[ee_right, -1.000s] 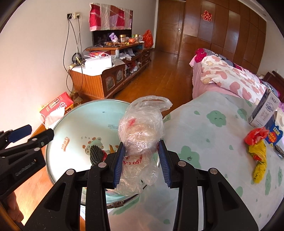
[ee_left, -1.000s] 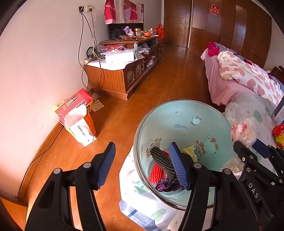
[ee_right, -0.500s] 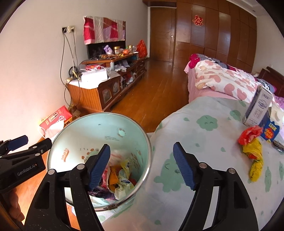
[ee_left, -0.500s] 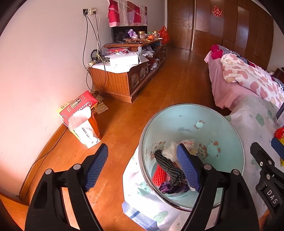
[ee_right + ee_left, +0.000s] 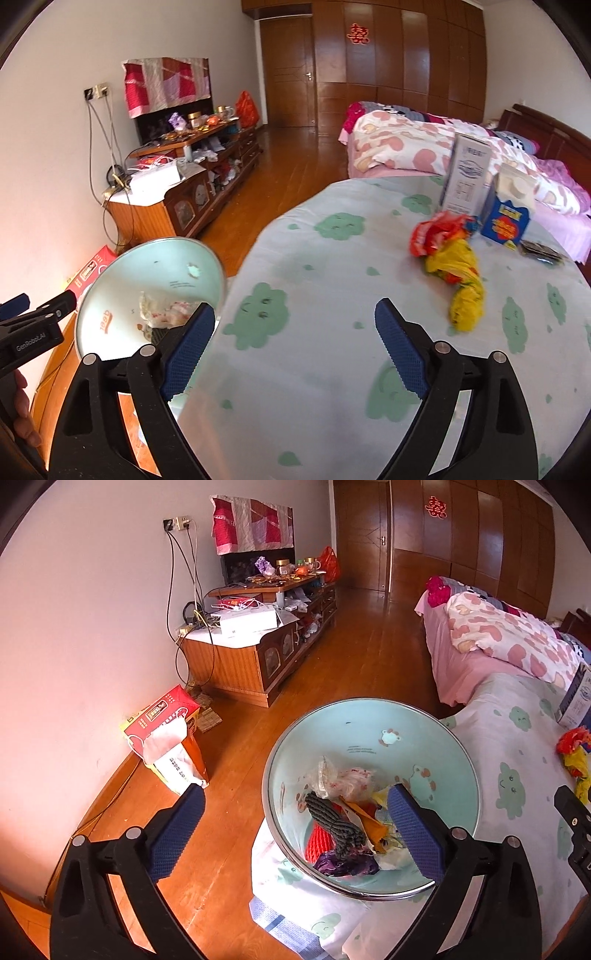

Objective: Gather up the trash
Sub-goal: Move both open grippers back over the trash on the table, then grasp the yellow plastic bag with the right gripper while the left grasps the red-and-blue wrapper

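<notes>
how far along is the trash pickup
Done: the clear plastic bag lies in the basin with the other scraps. In hand: nothing; the right tool and left tool have just been opening, both empty. Left: the red and yellow wrapper on the table.

1. One trash bin (image 5: 424,738) is seen.
2. Two cartons (image 5: 467,177) are counted on the counter (image 5: 314,350).
3. One red-yellow bag bundle (image 5: 454,269) is counted.
4. Two tongs are counted: left tongs (image 5: 295,830), right tongs (image 5: 295,343).
</notes>
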